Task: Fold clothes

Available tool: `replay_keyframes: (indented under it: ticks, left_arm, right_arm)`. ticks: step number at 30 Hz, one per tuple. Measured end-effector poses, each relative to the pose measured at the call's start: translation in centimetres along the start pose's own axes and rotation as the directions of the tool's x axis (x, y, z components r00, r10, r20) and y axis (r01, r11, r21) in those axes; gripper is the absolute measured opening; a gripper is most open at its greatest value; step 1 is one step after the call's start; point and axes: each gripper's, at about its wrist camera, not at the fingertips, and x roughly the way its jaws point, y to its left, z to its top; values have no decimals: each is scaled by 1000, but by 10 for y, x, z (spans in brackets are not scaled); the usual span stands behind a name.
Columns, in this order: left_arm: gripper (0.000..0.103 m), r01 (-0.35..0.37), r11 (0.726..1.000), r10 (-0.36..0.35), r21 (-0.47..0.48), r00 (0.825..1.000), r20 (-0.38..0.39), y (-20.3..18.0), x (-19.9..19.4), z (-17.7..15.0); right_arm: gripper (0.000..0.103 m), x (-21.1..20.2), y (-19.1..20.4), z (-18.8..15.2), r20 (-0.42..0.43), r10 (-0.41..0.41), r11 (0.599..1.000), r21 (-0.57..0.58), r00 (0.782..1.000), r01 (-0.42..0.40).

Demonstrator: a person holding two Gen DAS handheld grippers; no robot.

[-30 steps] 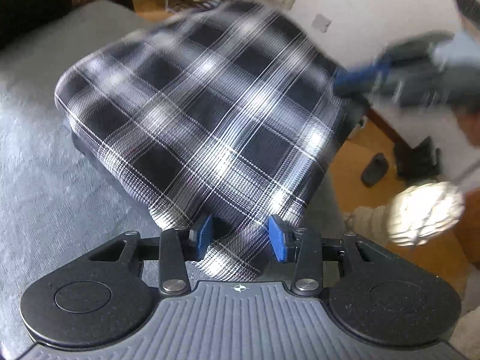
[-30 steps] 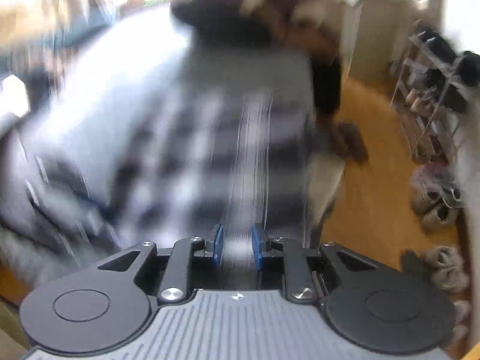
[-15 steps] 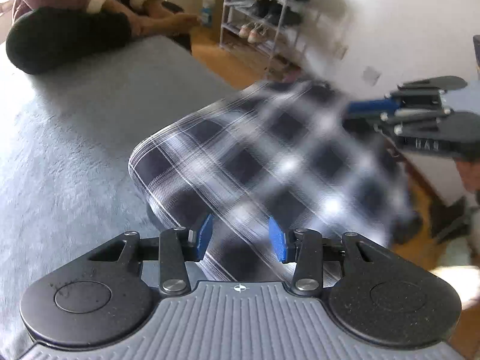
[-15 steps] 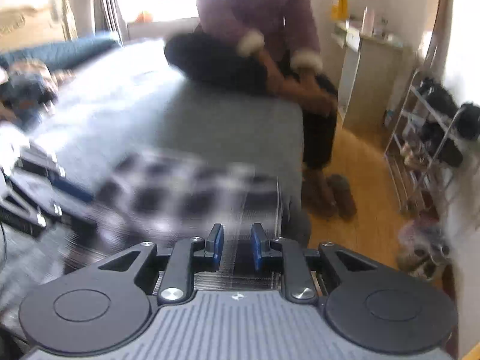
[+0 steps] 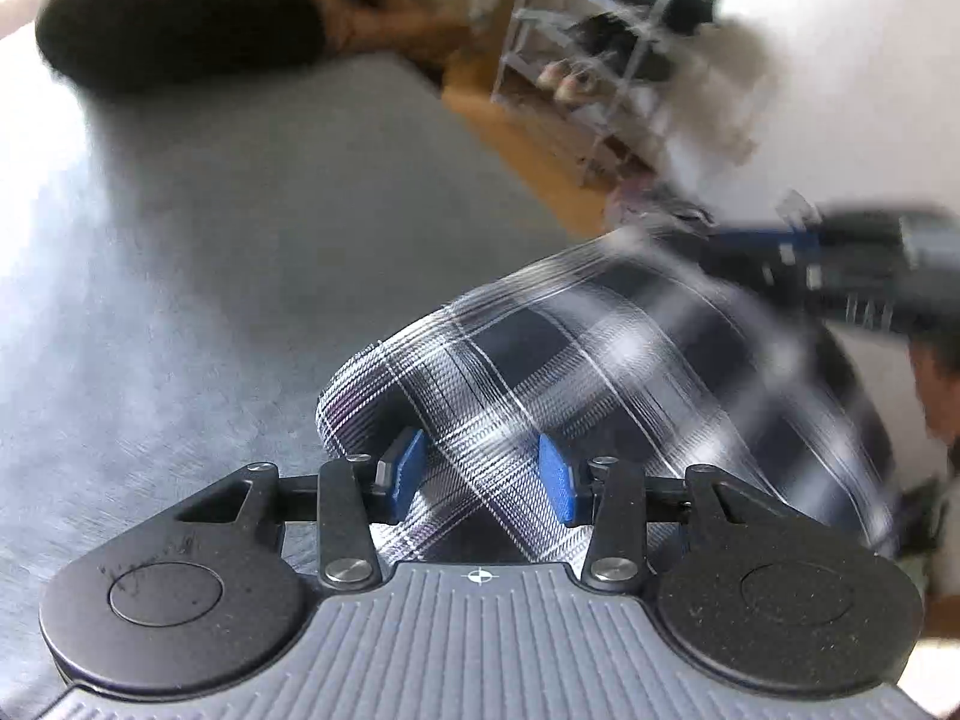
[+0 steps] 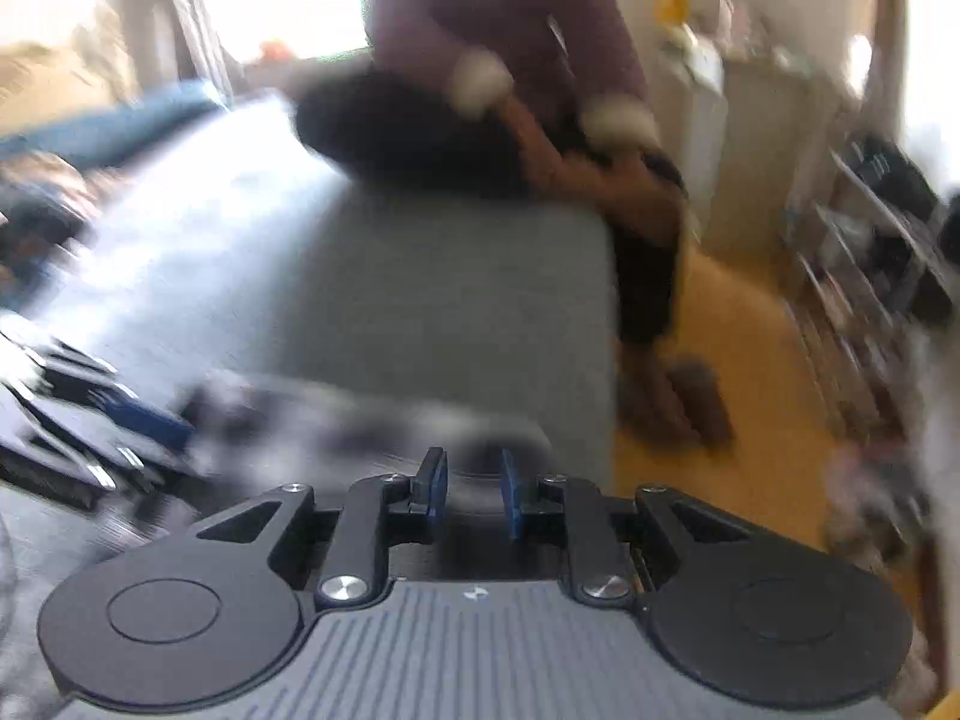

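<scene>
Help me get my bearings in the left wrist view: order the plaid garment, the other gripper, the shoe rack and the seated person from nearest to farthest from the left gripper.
From the left gripper:
1. Plaid garment, between its fingers.
2. Right gripper, to the right.
3. Shoe rack at upper right and seated person at upper left; too close to call.

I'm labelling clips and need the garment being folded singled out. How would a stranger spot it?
Find the wide grey bed. At its near corner lies the plaid cloth, bunched between the left gripper fingers. It is the only checked fabric: dark squares crossed by white lines, against plain grey bedding.
</scene>
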Motion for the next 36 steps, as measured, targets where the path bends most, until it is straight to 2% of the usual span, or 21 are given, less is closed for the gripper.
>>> replay_keyframes:
  ticks: [2,3,5,7,9,11,14,19,24,25,26,27,29,31,32,34,36]
  left_arm:
    - [43,20,999,-20,-33,1000,-10,6,3,2]
    - [43,33,999,-33,-43,999,-12,6,1,2]
    - [43,63,996,-64,-66,998,-16,7,-9,-5]
    - [43,88,992,-90,-91,996,-19,13,-11,-17]
    - [43,106,988,-109,-113,994,-20,19,-6,-23]
    - [43,113,986,-116,-119,993,-21,22,0,-24]
    - [43,111,988,-114,-104,993,-21,22,3,-23]
    - [43,144,984,-147,-107,989,-17,26,4,-25]
    - [43,170,975,-171,-142,985,5,31,3,-26]
    - [43,176,974,-176,-146,984,8,31,2,-26]
    - [43,178,973,-179,-145,984,10,31,2,-27]
    - [43,181,973,-181,-143,983,12,32,1,-28]
    - [43,184,973,-184,-140,983,14,31,1,-29]
    - [43,181,974,-181,-138,983,11,30,-5,-28]
    - [43,178,974,-178,-137,984,8,29,-9,-28]
    - [43,172,976,-173,-134,985,4,27,-17,-27]
    - [44,167,977,-168,-136,986,5,24,-33,-27]
  right_arm:
    - [23,-8,-3,1,2,-42,999,32,999,41]
    - [23,-24,-1,1,36,-27,999,48,999,25]
    - [23,-59,13,-1,102,35,999,0,994,-35]
    - [23,-84,41,-7,103,165,985,-63,981,-159]
    - [23,-87,86,-17,58,295,945,-167,954,-282]
    - [22,-90,130,-29,-3,407,882,-260,913,-394]
    - [22,-65,179,-61,-148,407,838,-331,901,-433]
    - [21,-95,155,-59,-142,310,894,-294,940,-339]
    - [21,-125,131,-58,-140,209,937,-255,968,-239]
    - [21,-131,125,-56,-135,184,946,-244,974,-213]
    - [21,-131,116,-50,-101,132,966,-210,986,-150]
    - [21,-125,105,-51,-106,75,981,-171,992,-93]
    - [22,-113,82,-56,-132,-36,995,-93,991,24]
    - [22,-102,61,-80,-267,-107,994,-19,958,106]
    - [22,-110,55,-88,-292,-117,991,31,949,131]
    - [22,-139,48,-89,-298,-145,972,134,944,192]
    - [22,-173,49,-86,-273,-169,946,223,947,234]
